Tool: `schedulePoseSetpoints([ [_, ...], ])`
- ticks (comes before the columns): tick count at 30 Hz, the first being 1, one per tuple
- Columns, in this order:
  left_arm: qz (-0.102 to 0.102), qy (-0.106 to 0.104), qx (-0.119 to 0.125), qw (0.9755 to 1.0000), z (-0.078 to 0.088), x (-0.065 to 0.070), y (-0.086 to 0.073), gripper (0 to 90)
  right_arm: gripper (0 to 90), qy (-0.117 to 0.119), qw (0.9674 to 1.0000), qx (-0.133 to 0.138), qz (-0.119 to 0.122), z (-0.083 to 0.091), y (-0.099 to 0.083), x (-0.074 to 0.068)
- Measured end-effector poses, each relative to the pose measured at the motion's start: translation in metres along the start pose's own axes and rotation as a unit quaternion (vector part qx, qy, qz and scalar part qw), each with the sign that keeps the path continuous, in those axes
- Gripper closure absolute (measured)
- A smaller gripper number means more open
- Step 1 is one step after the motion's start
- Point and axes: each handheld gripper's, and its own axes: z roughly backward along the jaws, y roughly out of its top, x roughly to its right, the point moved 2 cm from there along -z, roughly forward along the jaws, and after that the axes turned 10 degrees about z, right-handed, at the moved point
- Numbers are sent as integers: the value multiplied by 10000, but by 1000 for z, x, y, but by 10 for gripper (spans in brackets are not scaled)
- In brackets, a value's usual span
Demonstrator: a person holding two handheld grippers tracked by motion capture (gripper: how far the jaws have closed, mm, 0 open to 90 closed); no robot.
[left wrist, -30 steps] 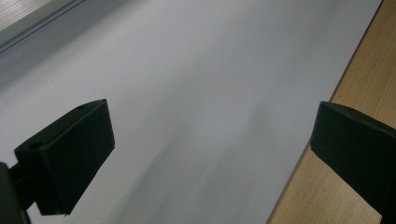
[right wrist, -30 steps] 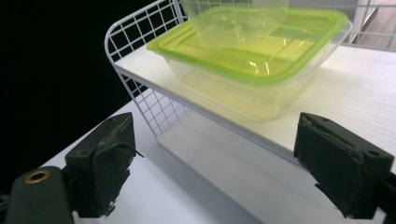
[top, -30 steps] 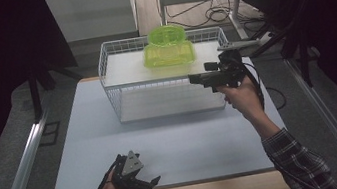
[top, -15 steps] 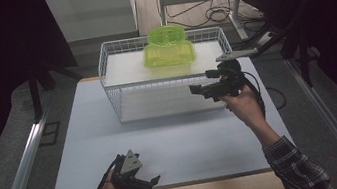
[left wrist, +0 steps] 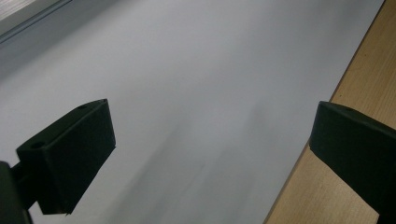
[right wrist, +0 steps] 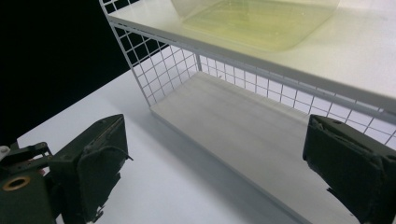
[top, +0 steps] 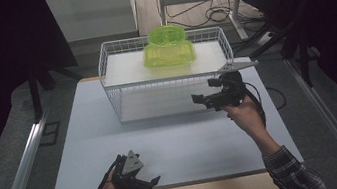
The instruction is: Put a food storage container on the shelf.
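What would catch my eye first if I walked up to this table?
Most likely the translucent lime-green plastic container, sitting on the top shelf of a white wire-mesh rack at the far side of the pale table. Next, the black right hand-held gripper, jaws open and empty, held in front of the rack's right end. The left hand-held gripper sits low near the table's front edge, also open.

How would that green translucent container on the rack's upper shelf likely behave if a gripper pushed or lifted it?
The green container looks like thin moulded plastic, so probably light and fairly stiff. Its smooth, glossy walls may slip between pads. Sitting flat on the shelf, it would likely slide rather than tip.
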Motion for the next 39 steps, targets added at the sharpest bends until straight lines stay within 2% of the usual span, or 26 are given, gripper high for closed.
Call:
schedulePoseSetpoints([
  [12,-24,28,-9,10000,0,0,0,1,68,26,9999,-116,75,-7,-26,-5],
  [13,-31,30,-9,10000,0,0,0,2,67,46,9997,-217,83,-10,-31,-6],
  [20,-16,8,-26,10000,1,0,0,2,53,11,9994,-326,151,-11,-41,-12],
  [25,-9,12,-23,10000,1,0,0,2,27,-101,9985,-398,361,-8,-51,-18],
  [29,-21,24,-31,10000,1,0,0,2,11,-184,9981,-444,396,-4,-59,-20],
  [39,-37,38,-31,10000,1,0,0,1,9,-205,9976,-497,444,5,-72,-26],
])
